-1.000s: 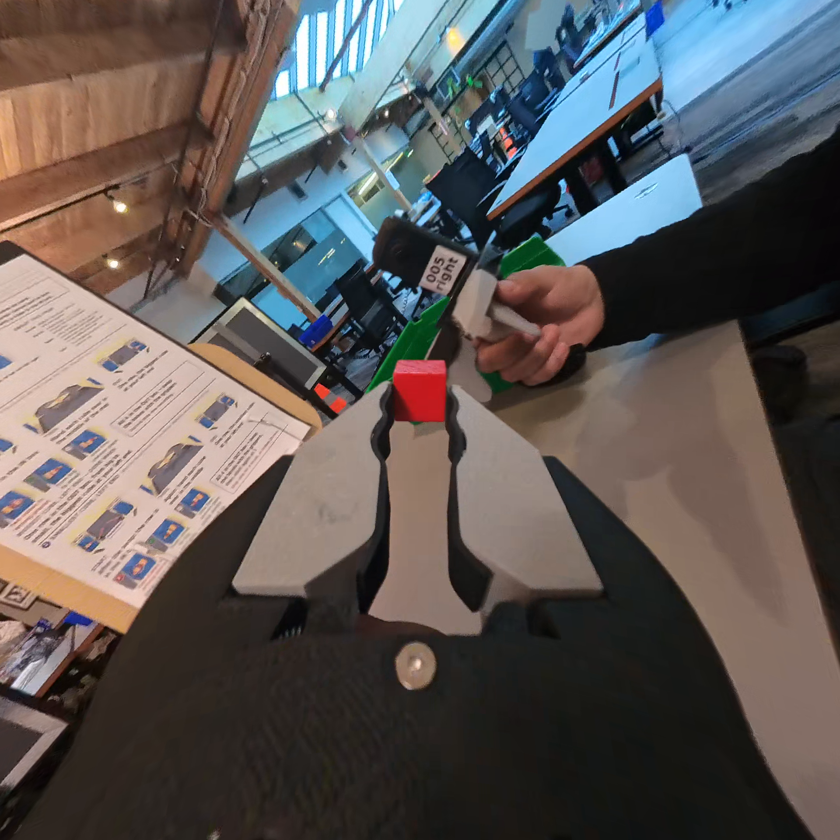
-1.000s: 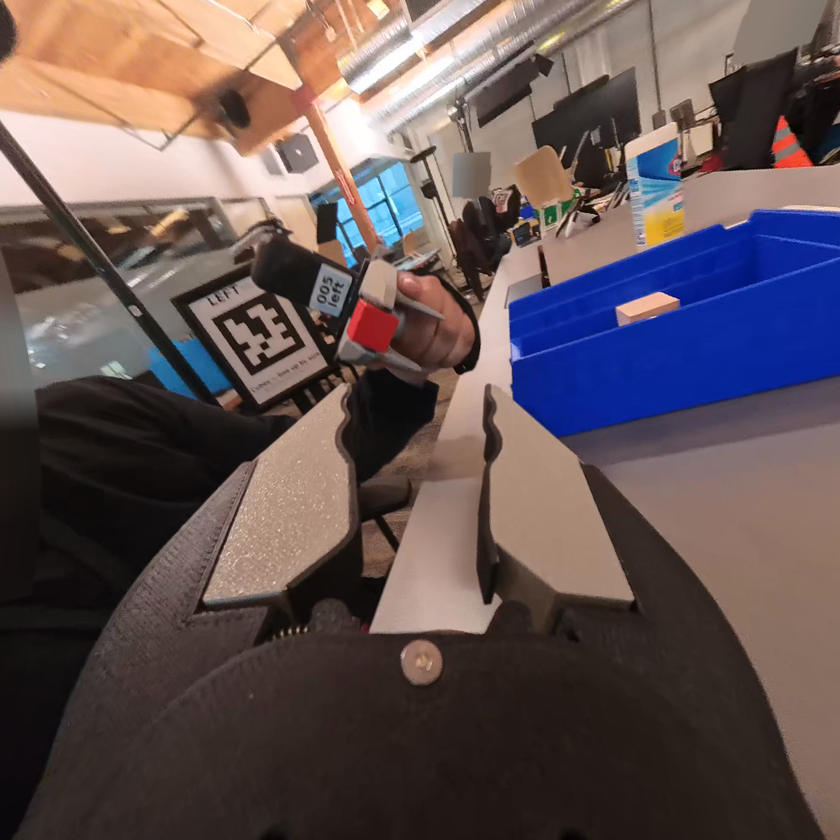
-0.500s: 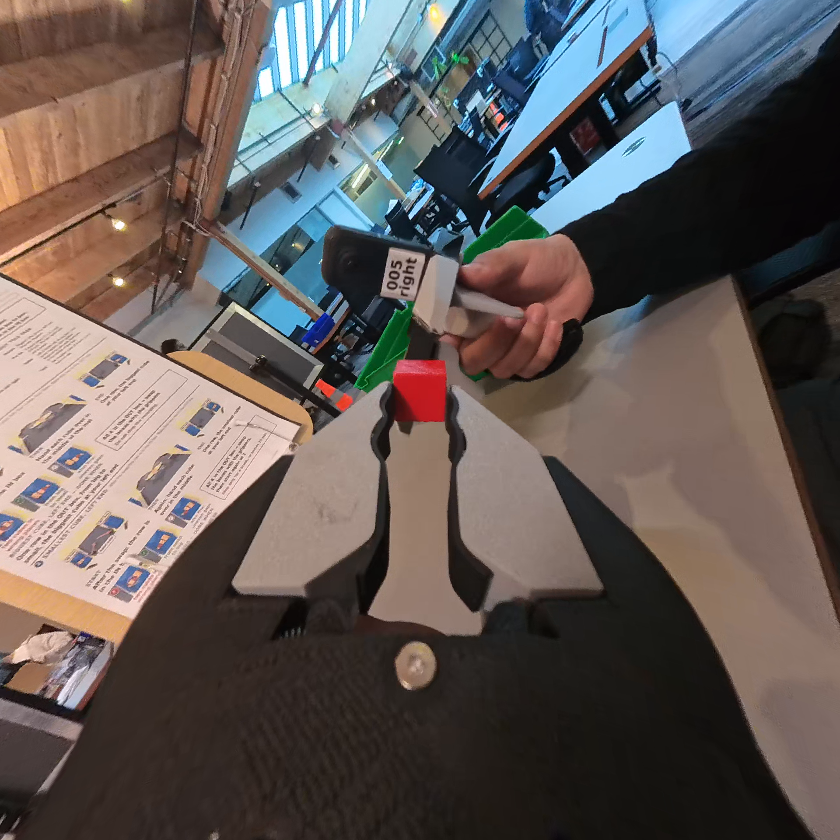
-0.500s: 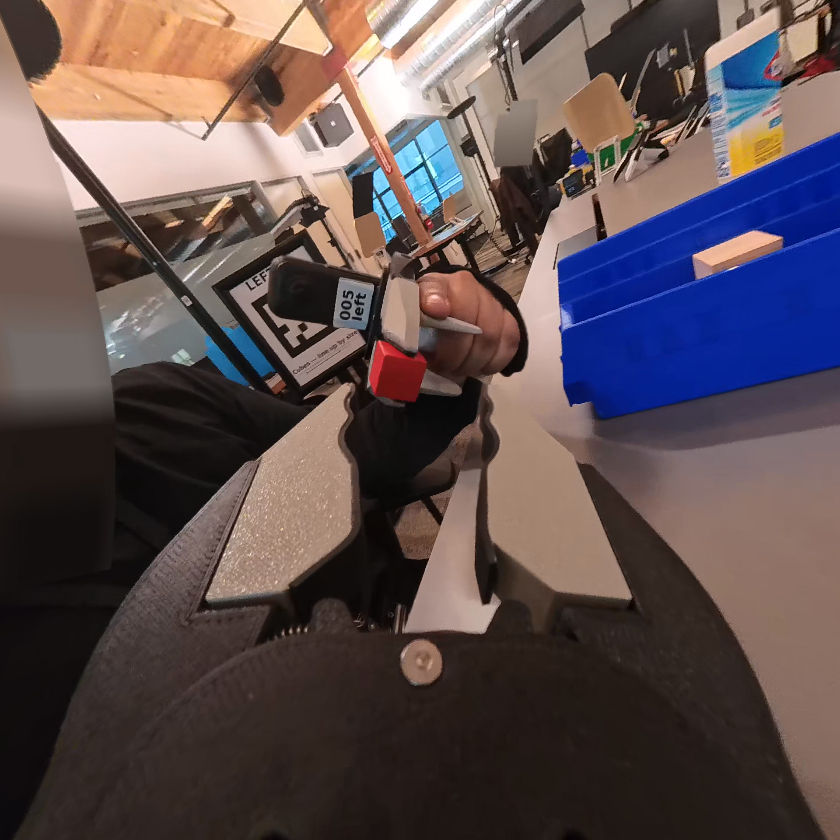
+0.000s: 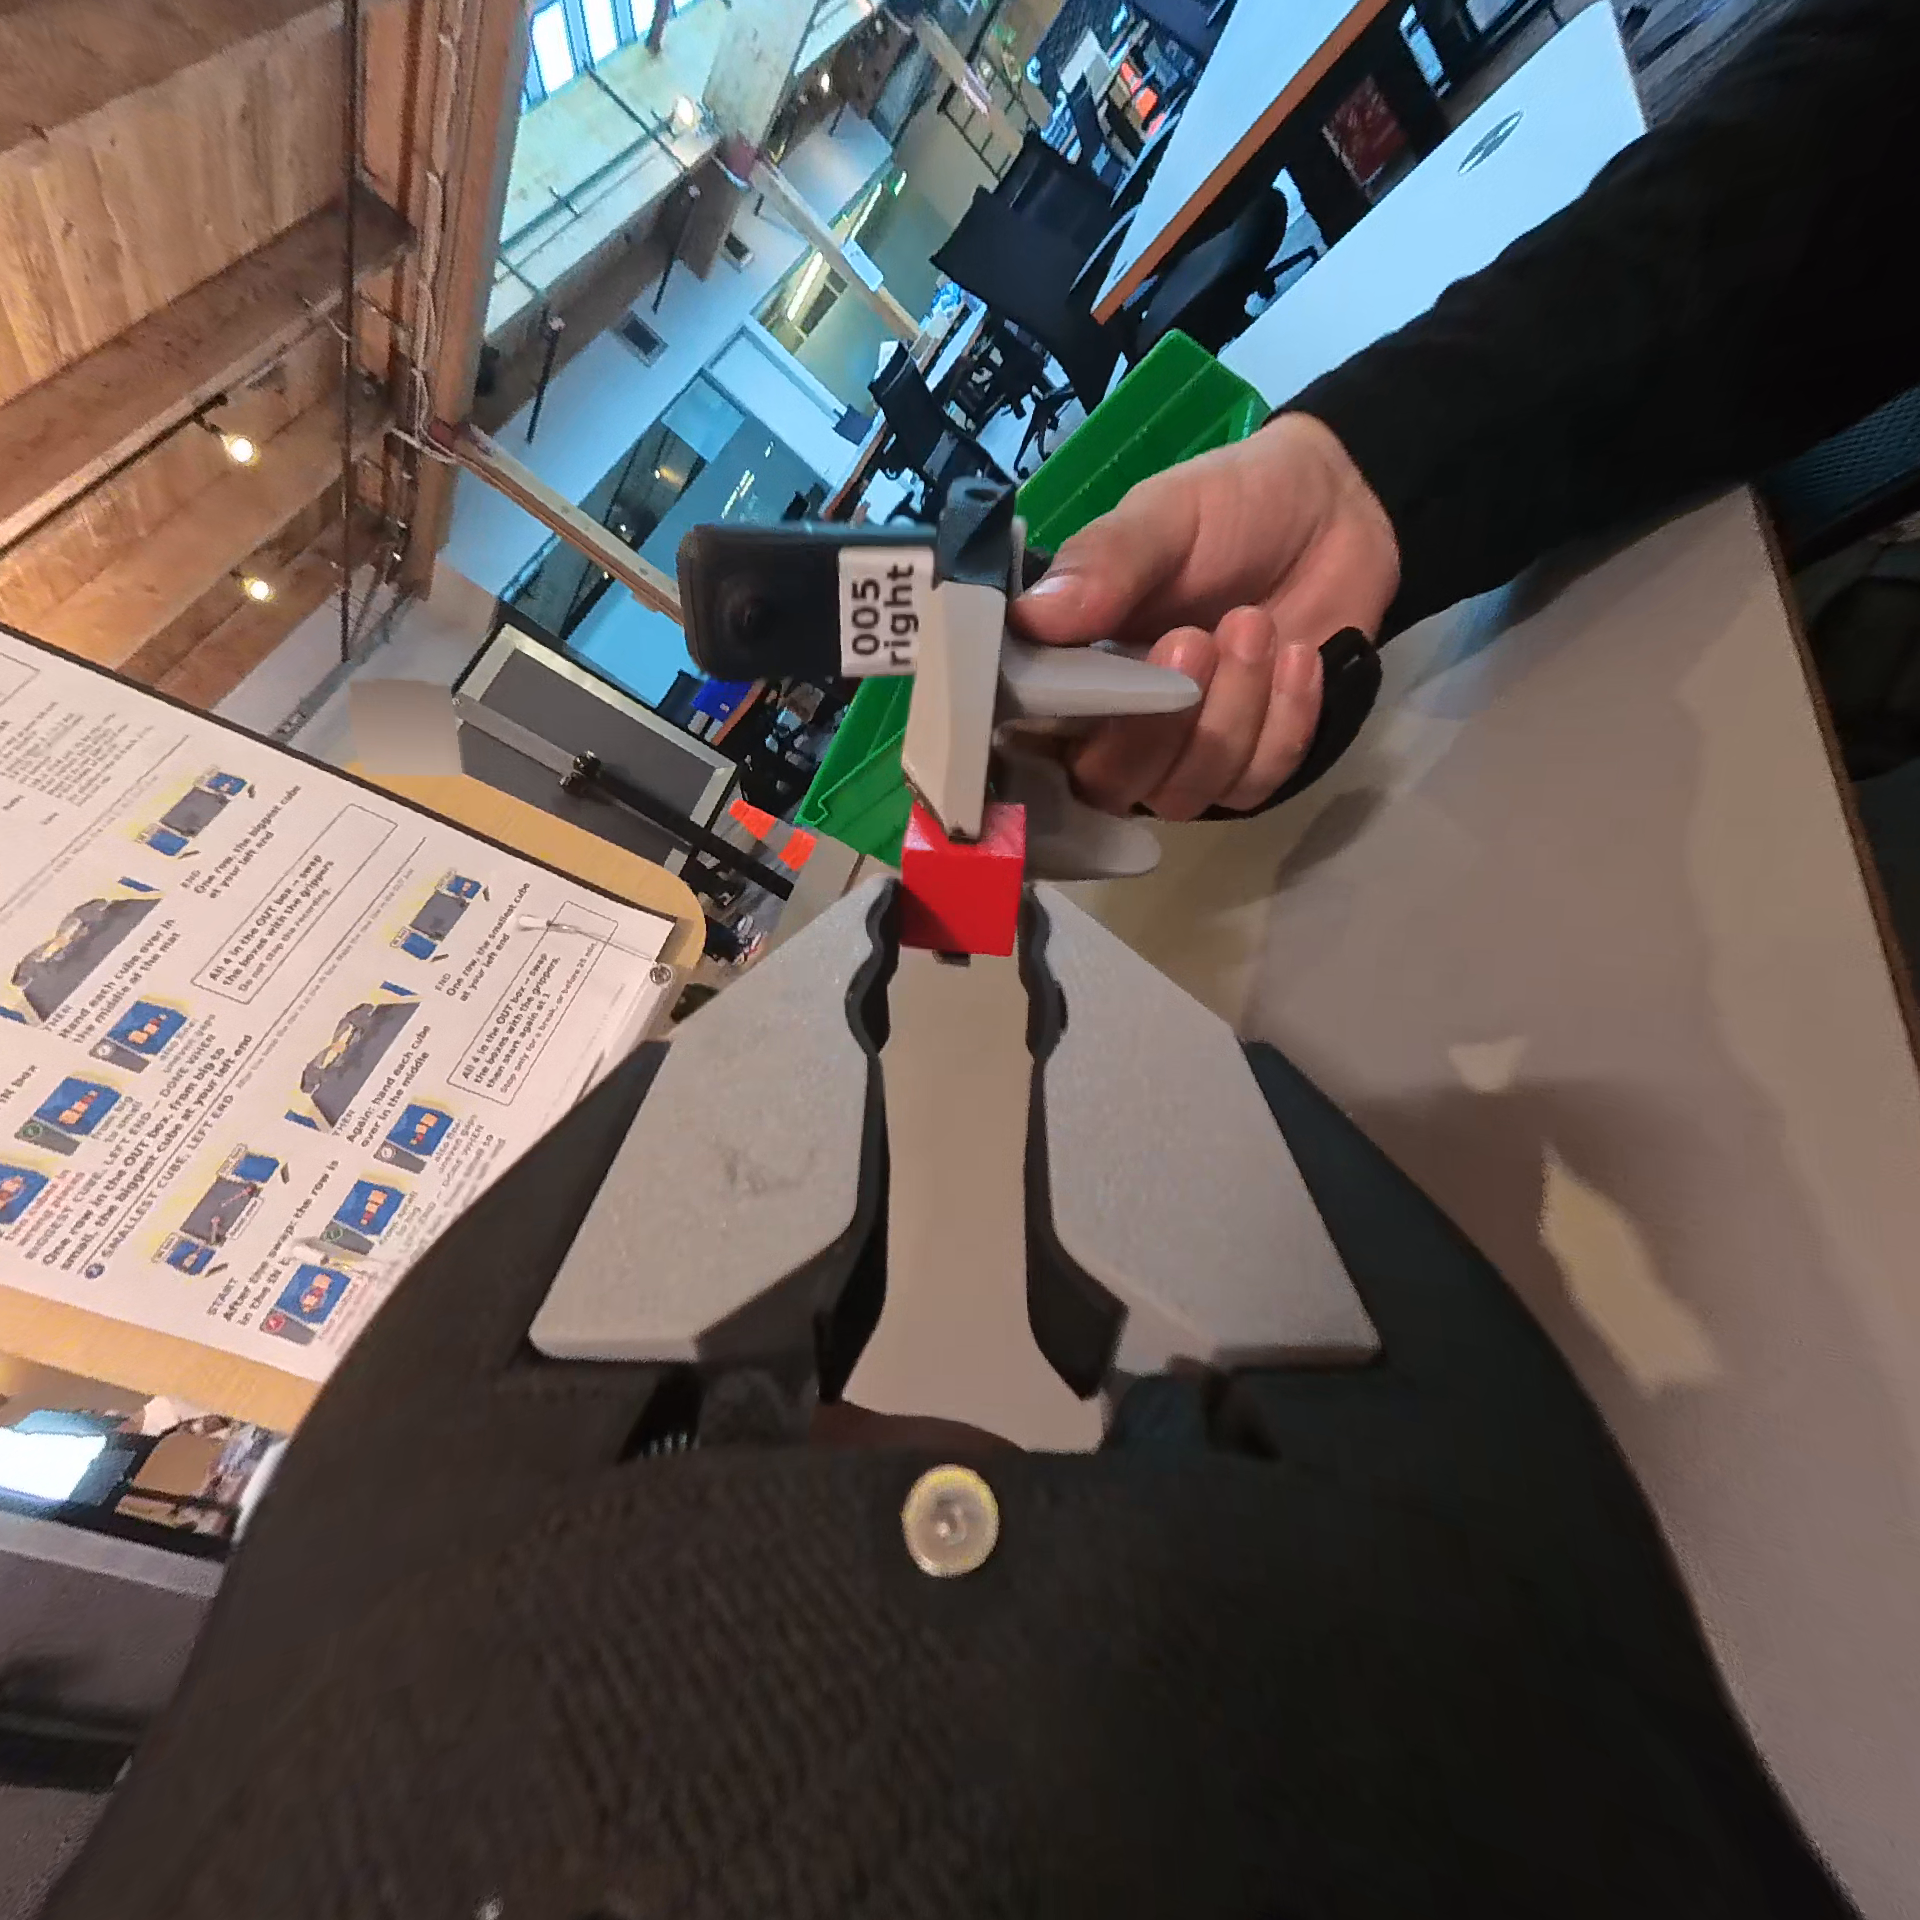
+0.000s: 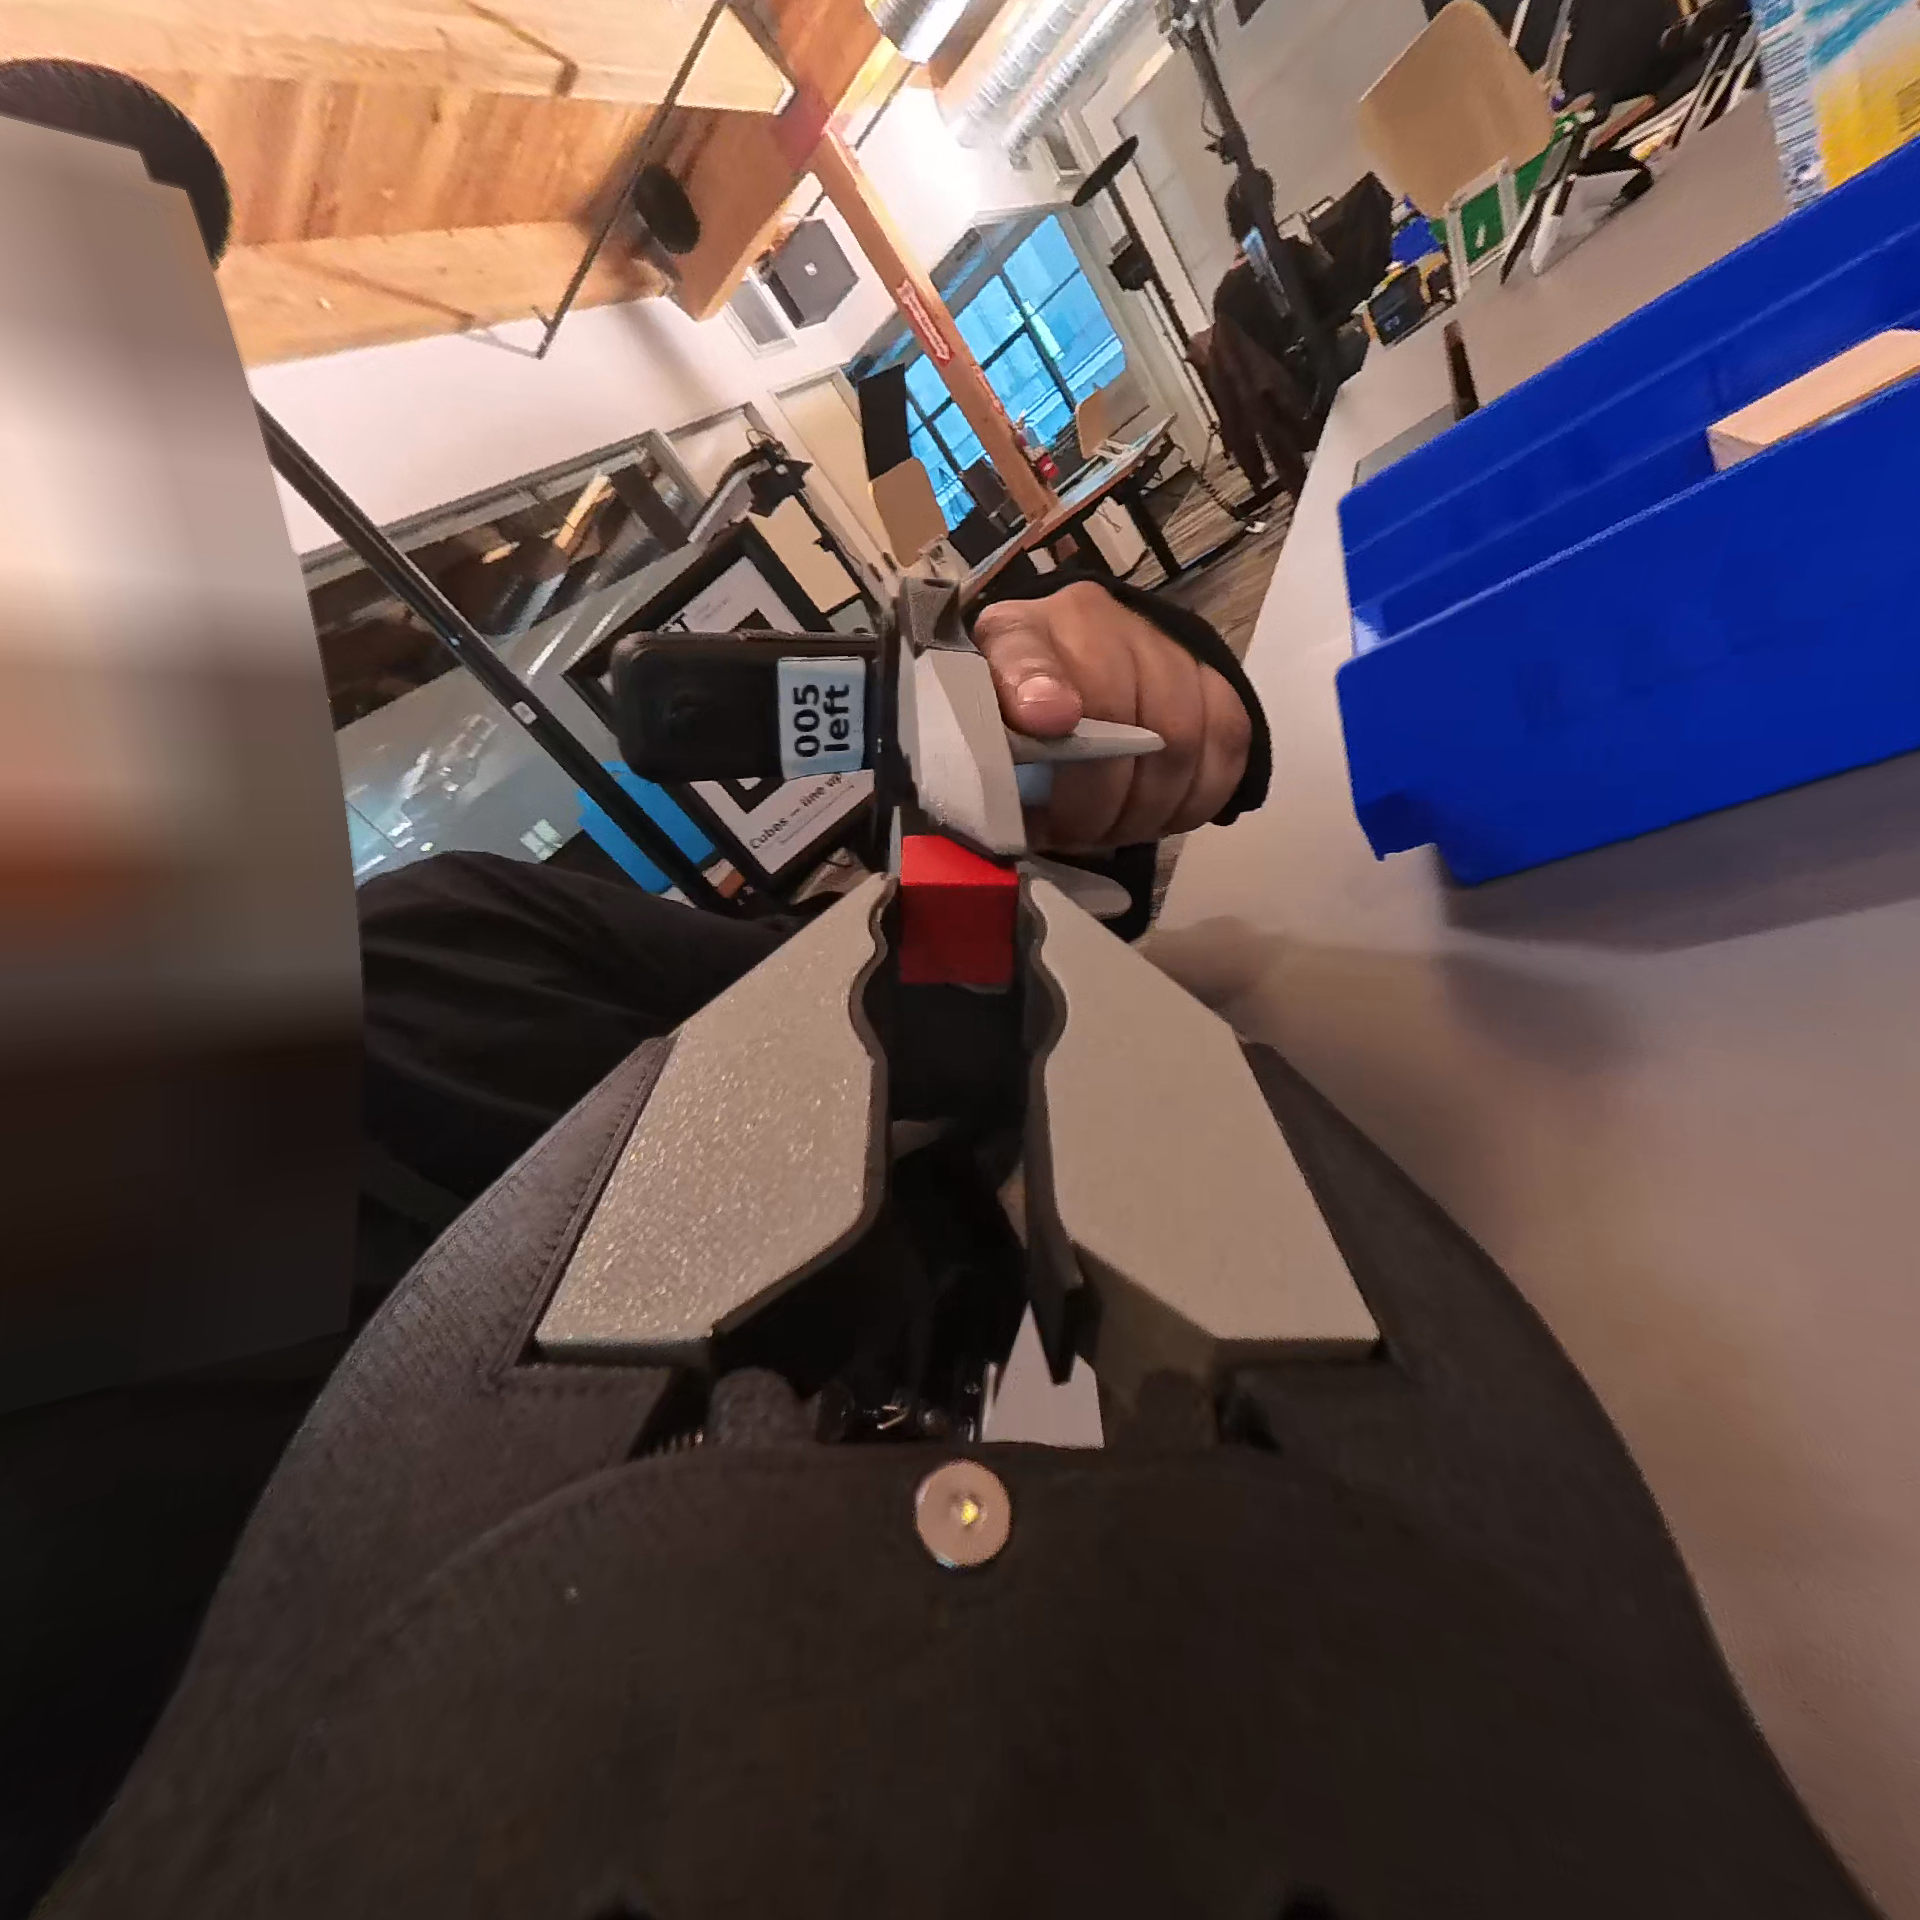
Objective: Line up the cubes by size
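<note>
A small red cube (image 5: 961, 894) is held in the air above the grey table (image 5: 1538, 935), pinched between both grippers, which meet tip to tip. My left gripper (image 5: 956, 920) is shut on the cube from one side. My right gripper (image 6: 956, 920) is shut on the same red cube (image 6: 951, 925) from the opposite side. In the left wrist view the right gripper's fingers (image 5: 951, 717) reach over the cube's far end. In the right wrist view the left gripper's fingers (image 6: 961, 748) do the same. A person's hand holds each gripper.
A blue bin (image 6: 1621, 665) holding a pale wooden block (image 6: 1808, 416) stands on the table to the right. A green bin (image 5: 1122, 447) stands behind the right hand. An illustrated instruction sheet on a board (image 5: 260, 987) stands at the left.
The two grippers have come together. My right gripper, open before, has closed its jaws onto the red cube that my left gripper still holds.
</note>
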The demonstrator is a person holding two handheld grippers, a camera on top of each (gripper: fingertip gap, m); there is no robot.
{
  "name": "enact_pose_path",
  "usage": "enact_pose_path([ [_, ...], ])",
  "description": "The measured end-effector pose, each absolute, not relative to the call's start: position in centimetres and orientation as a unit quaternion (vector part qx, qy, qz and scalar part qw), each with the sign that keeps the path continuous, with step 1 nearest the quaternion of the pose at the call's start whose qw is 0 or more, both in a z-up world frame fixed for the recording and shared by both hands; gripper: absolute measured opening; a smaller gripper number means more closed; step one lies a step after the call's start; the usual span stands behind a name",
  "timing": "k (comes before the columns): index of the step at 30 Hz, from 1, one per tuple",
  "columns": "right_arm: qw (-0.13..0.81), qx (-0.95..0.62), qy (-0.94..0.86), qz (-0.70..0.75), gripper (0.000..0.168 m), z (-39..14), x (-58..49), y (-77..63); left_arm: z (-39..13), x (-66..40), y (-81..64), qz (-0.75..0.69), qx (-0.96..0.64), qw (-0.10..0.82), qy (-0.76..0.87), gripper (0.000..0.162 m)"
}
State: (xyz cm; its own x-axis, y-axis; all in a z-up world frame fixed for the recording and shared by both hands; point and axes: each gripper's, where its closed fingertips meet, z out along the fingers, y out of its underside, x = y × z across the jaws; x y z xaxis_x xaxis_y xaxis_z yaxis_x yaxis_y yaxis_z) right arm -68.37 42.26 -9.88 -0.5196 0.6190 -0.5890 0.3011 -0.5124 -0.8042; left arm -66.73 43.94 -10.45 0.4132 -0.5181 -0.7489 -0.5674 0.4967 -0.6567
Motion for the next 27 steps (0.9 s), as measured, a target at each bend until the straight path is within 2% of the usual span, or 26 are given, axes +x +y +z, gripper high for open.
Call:
enact_pose_path([
  [4,0.135,-0.484,-0.473,0.723,0.019,-9.6,-68.4,43.1,-10.5,-67.8,44.6,0.041,-0.515,0.671,0.531,0.018],
  [7,0.152,-0.491,-0.472,0.717,0.019,-9.6,-68.3,43.8,-10.0,-68.5,44.8,0.054,-0.517,0.681,0.516,0.000],
  [27,0.172,-0.497,-0.459,0.716,0.019,-9.5,-68.4,44.8,-10.8,-69.5,44.4,0.056,-0.539,0.654,0.528,0.000],
])
